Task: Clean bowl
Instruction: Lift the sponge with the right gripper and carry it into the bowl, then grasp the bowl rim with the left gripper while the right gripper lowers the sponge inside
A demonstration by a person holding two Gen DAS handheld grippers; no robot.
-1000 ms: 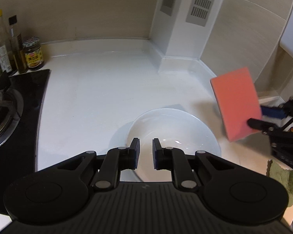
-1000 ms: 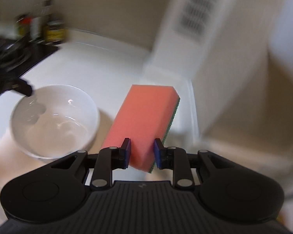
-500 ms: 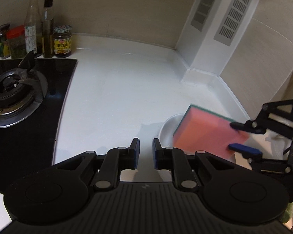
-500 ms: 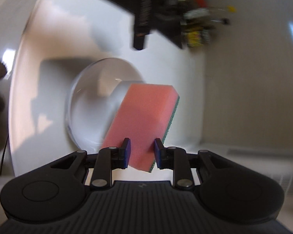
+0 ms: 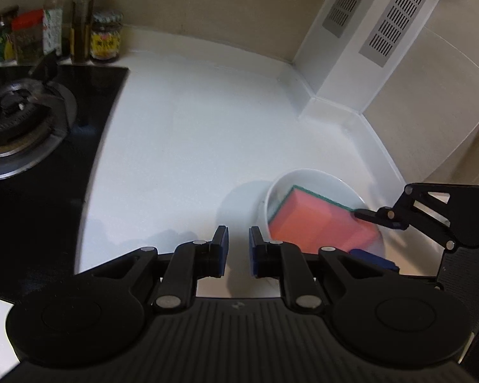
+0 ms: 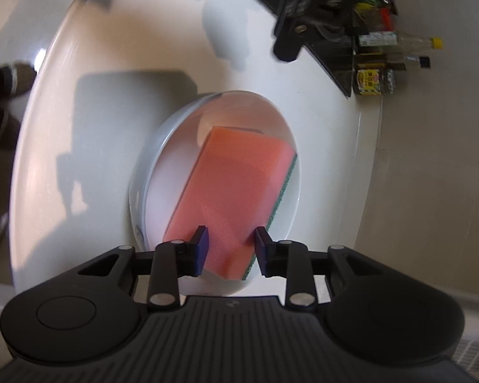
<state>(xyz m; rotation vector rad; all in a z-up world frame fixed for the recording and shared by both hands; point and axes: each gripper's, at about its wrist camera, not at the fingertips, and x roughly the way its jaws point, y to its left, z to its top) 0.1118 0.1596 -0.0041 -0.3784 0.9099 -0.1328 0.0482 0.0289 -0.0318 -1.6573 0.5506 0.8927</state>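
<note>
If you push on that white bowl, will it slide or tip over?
Probably slide: the bowl looks smooth and glossy, sitting on a smooth white counter. It is low and wide, so tipping seems unlikely unless the sponge presses hard on one rim. It looks like ceramic, so likely breakable.

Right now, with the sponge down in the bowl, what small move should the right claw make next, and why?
Probably close again on the sponge. The right claw has just been opening, its pads look barely clear of the sponge lying in the bowl, and wiping needs a firm grip. The left claw is empty beside the bowl.
</note>
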